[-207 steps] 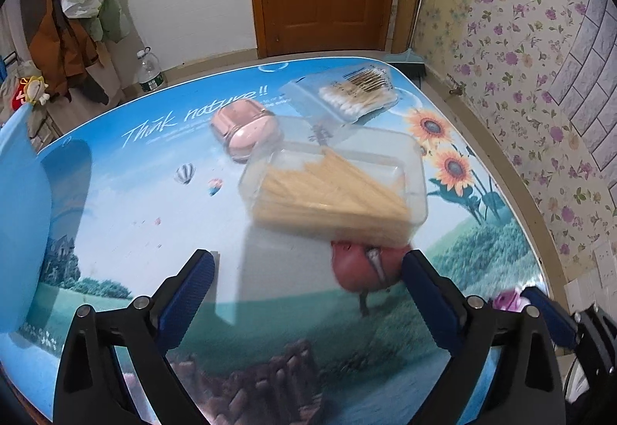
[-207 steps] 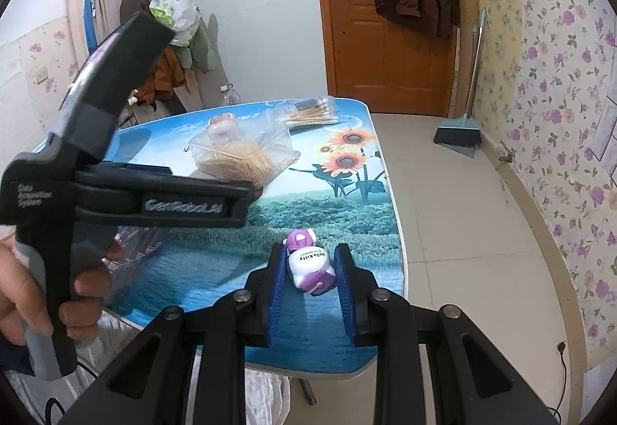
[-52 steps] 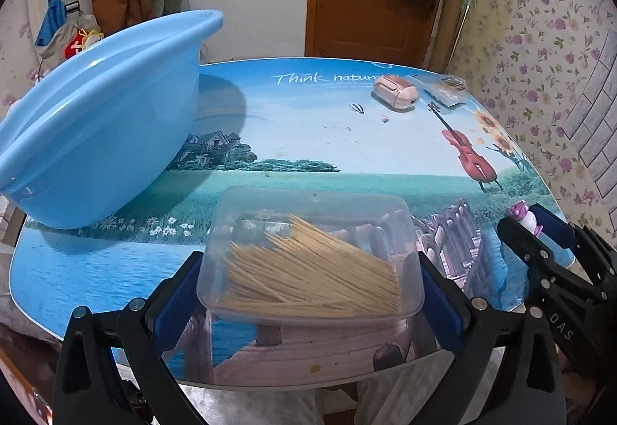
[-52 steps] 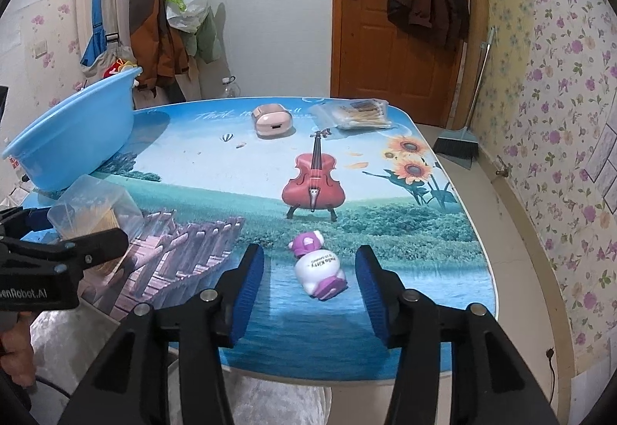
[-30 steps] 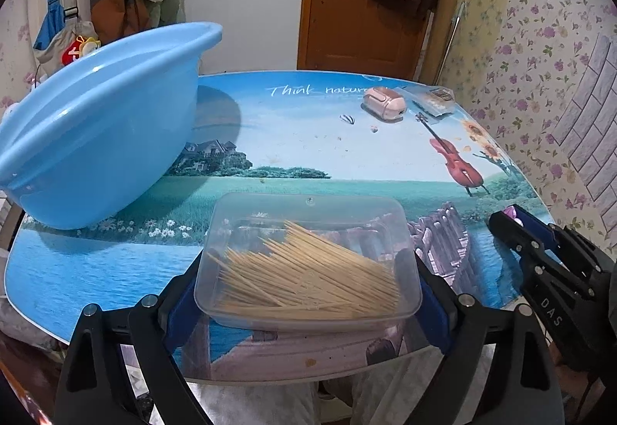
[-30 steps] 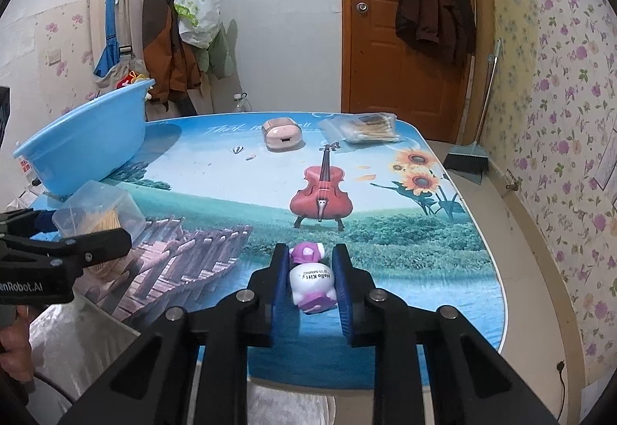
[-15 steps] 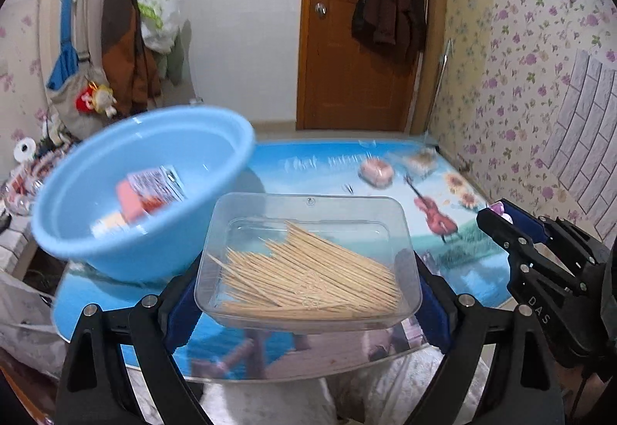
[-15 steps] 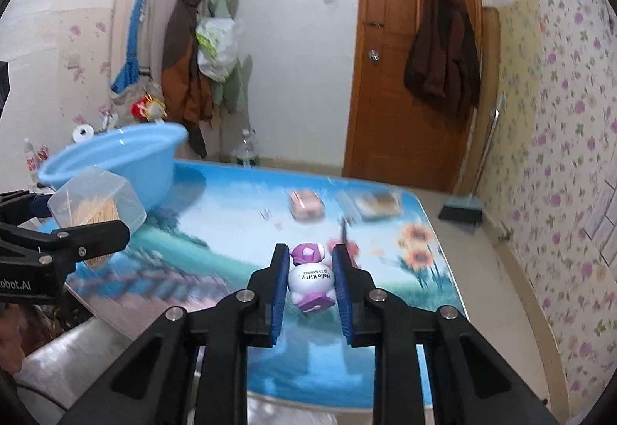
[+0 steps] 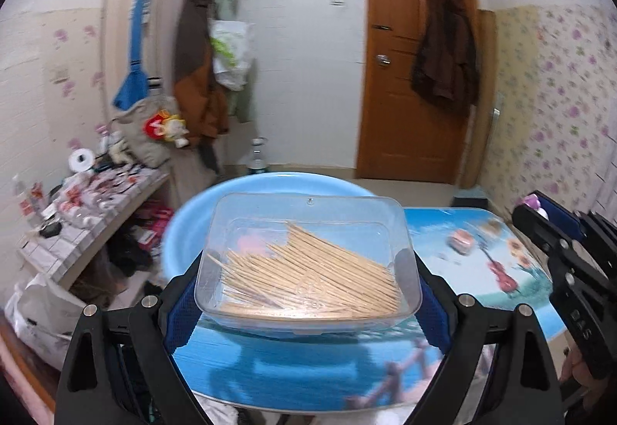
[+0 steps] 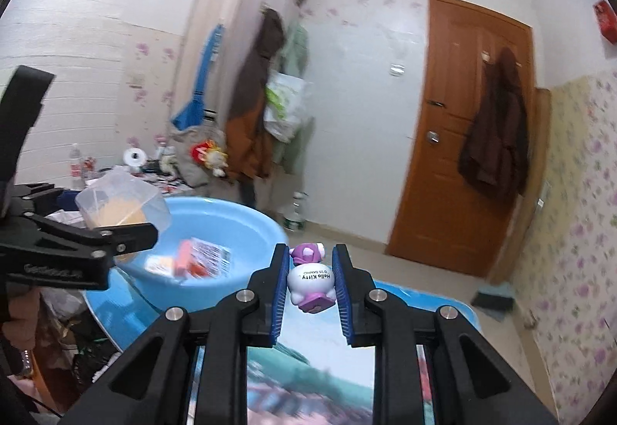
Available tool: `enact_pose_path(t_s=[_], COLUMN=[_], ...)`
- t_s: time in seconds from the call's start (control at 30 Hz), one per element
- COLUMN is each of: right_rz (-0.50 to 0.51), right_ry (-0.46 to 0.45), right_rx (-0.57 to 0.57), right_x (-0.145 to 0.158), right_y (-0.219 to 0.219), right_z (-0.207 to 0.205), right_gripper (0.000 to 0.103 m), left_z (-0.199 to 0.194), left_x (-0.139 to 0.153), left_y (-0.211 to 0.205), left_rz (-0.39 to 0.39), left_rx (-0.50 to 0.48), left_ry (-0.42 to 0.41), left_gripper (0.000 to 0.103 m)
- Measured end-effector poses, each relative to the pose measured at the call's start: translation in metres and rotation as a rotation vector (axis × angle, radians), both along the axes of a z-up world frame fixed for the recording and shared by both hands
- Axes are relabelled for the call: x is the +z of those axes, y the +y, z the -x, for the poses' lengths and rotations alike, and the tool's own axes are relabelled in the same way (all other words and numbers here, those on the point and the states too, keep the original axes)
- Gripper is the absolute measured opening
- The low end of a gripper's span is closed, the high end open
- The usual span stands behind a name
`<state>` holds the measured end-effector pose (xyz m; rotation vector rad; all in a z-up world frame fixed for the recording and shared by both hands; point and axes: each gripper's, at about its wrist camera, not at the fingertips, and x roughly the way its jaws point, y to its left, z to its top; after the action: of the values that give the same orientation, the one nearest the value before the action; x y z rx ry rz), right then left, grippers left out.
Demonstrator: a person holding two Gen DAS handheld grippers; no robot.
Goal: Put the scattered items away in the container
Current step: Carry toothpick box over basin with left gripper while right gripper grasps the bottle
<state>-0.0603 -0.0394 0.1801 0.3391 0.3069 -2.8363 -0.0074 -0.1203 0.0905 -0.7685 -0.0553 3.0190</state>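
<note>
Clear plastic is filling the left wrist view: a shallow toothpick box [image 9: 308, 255] is sitting clamped between the blue pads of the left gripper [image 9: 304, 290], whose fingers are standing wide around its two short ends. The box is hanging off the surface [image 9: 462, 255], in front of the blue basin [image 9: 185, 232] that is resting at the surface's left edge. From the right wrist view the basin [image 10: 246, 228] is already holding a few packets, blurred. The right gripper [image 10: 311, 284] is pinching a small white and purple figurine [image 10: 310, 280] between narrow fingers, lifted clear of the surface [image 10: 424, 294] and just beside the basin's rim. A pink case [image 9: 461, 238] and printed violin are lying farther along the surface towards its right edge.
</note>
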Motion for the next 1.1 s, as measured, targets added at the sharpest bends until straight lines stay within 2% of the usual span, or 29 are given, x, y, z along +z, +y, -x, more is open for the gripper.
enact_pose_path(t_s=[0.2,0.33,0.73,1.0,1.1], right_rz=[-0.012,0.001,-0.007,-0.015,-0.016], right_ry=[-0.019,-0.059,-0.177,-0.204,-0.214], right_rx=[0.099,0.123,0.143,0.131,0.130], right_x=[0.000,-0.005,-0.035,-0.047,-0.050], right_y=[-0.051,-0.072,-0.106,-0.104,-0.104], right_z=[0.025,0.051,0.106,0.114,0.116], right_gripper=[0.024,0.024,0.024,0.024,0.024], left_z=[0.013,0.026,0.074,0.086,0.087], left_x=[-0.001,-0.007,-0.041,-0.059,-0.063], left_y=[-0.053,-0.070,-0.056,-0.050,-0.045], left_rz=[-0.004,-0.010,-0.003,0.021,0.057], left_rx=[0.101,0.121,0.031,0.013,0.016], left_ry=[0.015,0.008,-0.071,-0.104,-0.110], left_gripper=[0.092,0.092,0.092,0.092,0.092])
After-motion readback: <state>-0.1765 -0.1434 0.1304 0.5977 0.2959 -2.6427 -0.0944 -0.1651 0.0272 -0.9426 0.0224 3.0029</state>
